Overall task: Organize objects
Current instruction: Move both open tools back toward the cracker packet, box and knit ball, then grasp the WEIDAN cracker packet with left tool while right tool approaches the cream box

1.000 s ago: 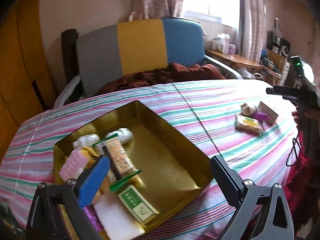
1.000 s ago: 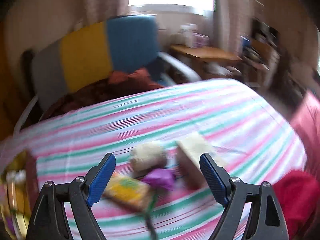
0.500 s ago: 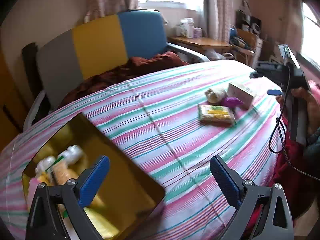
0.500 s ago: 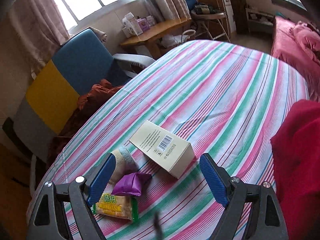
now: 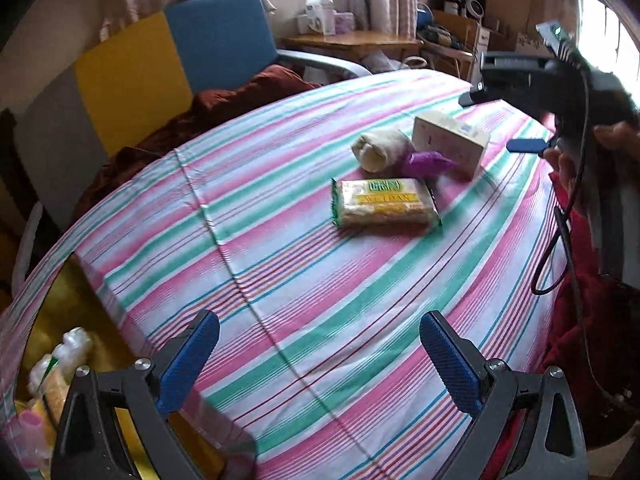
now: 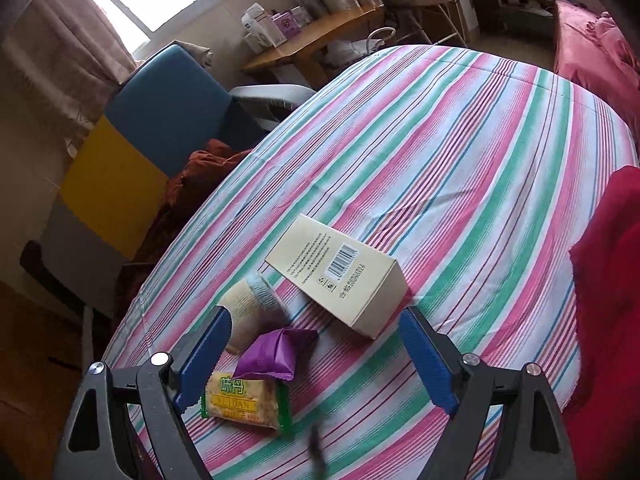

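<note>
On the striped cloth lie a yellow biscuit packet (image 5: 384, 202) (image 6: 244, 402), a purple wrapper (image 5: 426, 162) (image 6: 276, 354), a rolled cream cloth (image 5: 380, 148) (image 6: 250, 306) and a cream carton (image 5: 450, 140) (image 6: 340, 276). My right gripper (image 6: 316, 356) hovers open above the purple wrapper, with nothing between its fingers; it also shows in the left wrist view (image 5: 524, 145), held by a hand. My left gripper (image 5: 320, 360) is open over bare cloth, well short of the packet. The gold tray (image 5: 68, 300) with several items sits at the lower left.
A grey, yellow and blue chair (image 5: 160, 60) with a rust-red blanket (image 5: 224, 108) stands behind the table. A wooden desk (image 5: 352, 40) with boxes is by the window. Red fabric (image 6: 608, 280) hangs at the table's right edge. A black cable (image 5: 560, 240) dangles from the right gripper.
My left gripper has swung right from over the gold tray toward the loose items. My right gripper has moved closer to the purple wrapper and carton. Both stay open.
</note>
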